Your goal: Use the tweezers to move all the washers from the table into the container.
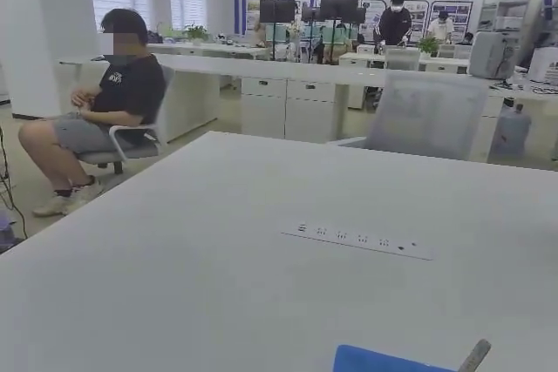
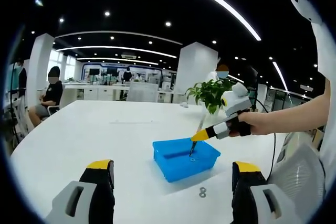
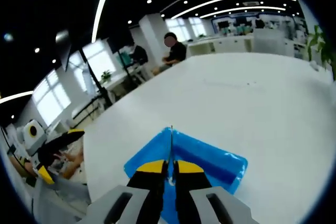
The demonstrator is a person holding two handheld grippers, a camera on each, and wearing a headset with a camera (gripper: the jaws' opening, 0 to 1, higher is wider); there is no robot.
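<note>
At a white bench (image 2: 105, 129) in an open-plan office, the right tool (image 3: 169, 167) is pressed together on a pair of tweezers (image 3: 171, 142), whose points dip into a blue container (image 2: 184, 160) near the bench's near edge. The left tool (image 2: 172, 182) hangs just short of the container with its yellow-tipped jaws spread wide and nothing between them. Two small washers (image 2: 202, 192) lie touching on the bench just beside the container's near wall, between it and the left tool, so the job is judged unfinished: at least these two are yet to be lifted in. Whether the tweezers carry a washer at this moment, and how many already sit in the container, is too small to tell. With the points down inside the container, the step in hand reads as a drop-off rather than a pick-up. In the head view only a corner of the container and the tail of the tweezers edge into the bottom of the picture, with a flush socket strip (image 1: 357, 240) set into the bench farther off and a seated person (image 1: 109, 106) at the left beyond it.
</note>
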